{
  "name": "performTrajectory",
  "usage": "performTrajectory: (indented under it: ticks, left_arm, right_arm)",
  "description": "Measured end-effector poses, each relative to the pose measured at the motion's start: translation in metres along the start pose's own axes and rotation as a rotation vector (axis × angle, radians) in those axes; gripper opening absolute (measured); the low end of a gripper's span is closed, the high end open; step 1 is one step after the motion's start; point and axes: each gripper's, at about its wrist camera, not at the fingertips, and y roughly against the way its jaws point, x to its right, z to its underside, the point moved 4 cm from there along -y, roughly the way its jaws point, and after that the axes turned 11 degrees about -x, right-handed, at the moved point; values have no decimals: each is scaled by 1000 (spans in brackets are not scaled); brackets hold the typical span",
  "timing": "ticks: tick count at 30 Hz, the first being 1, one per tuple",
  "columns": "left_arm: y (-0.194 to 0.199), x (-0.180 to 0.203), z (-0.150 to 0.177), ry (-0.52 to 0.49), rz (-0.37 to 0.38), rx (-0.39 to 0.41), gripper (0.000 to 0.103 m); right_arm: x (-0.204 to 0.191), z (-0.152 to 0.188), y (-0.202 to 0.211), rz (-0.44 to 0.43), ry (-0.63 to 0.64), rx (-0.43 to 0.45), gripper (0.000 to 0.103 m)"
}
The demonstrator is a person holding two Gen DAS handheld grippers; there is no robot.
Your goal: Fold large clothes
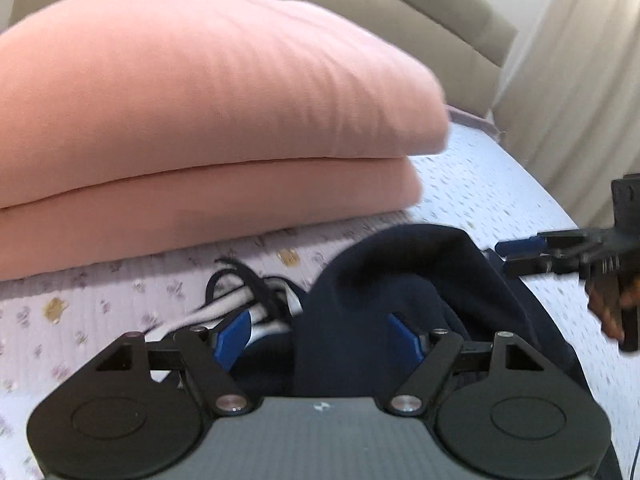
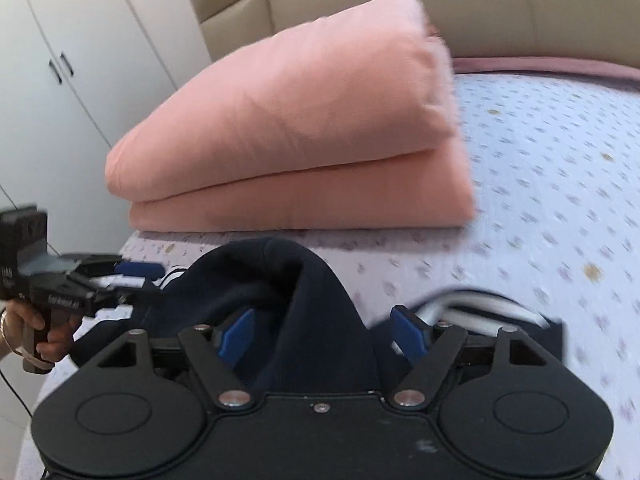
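A dark navy garment (image 1: 400,280) with white stripes (image 1: 236,300) and a black cord lies bunched on the bed. My left gripper (image 1: 320,334) stands open, and a raised fold of the navy cloth rises between its blue pads (image 1: 236,332) without being pinched. In the right wrist view the same garment (image 2: 288,280) humps up between the spread pads (image 2: 408,332) of my open right gripper (image 2: 324,332). Each gripper shows in the other's view: the right one (image 1: 520,256) at the garment's right edge, the left one (image 2: 136,276) at its left edge, held by a hand (image 2: 44,332).
A thick folded pink quilt (image 1: 200,120) (image 2: 300,132) lies just behind the garment on the floral bedsheet (image 1: 480,184) (image 2: 540,160). A beige padded headboard (image 2: 480,8) stands behind it. A white wardrobe (image 2: 60,80) is to the left, and a pale curtain (image 1: 580,80) hangs to the right.
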Motion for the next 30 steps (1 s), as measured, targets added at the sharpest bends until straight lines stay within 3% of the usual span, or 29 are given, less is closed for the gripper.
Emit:
performTrajectory:
  ticks: [2,3,4,5,9,10,12,15,16,17,18,20,21,23,26,28,30]
  left_arm:
    - [-15,0,0,-6,-20,-49,77]
    - [-26,-1,0,-6,-42,-77,67]
    - [-33,0,1,-2,-61,-81,52]
    - [-35,1,0,-16,-39,-66,11]
    - [11,24,7,-156,-66,171,6]
    - [30,30,13,-168,-39,217,6]
    - [70,42,31,-216,23,281,7]
    - [92,55,71,-285,53,225,16]
    - [92,59,87,-312,54,184,16]
    - [88,61,105,-327,45,129,26]
    - [82,61,122,-335,40,64,43]
    - [74,59,150,-337,28,-37,66]
    - [71,57,161,-317,19,-73,70]
    - [76,49,176,-268,47,-81,70]
    - [78,48,165,-221,62,-21,76]
    - [75,61,153,-281,70,6,76]
    - [73,81,143,-367,87,24,77]
  right_arm:
    - [-10,-3,-29,52,45,-84,87]
    - [-16,-2,-40,104,83,-118,77]
    - [-21,-1,-42,154,124,-99,24]
    - [-28,3,-36,206,153,-46,13]
    - [-50,19,37,162,218,277,12]
    - [-54,29,62,140,238,354,12]
    - [-59,54,98,56,280,425,13]
    - [-60,103,112,-28,345,334,27]
    - [-58,119,107,-30,369,261,56]
    - [-55,137,97,-24,390,155,85]
    - [-52,152,89,-20,401,76,88]
    - [-44,181,81,-37,403,-53,86]
    - [-40,189,82,-52,387,-85,86]
    - [-33,195,92,-81,339,-59,86]
    - [-36,186,108,-109,319,15,87]
    - [-60,180,106,-122,405,10,88]
    - [-87,177,92,-60,517,-12,90]
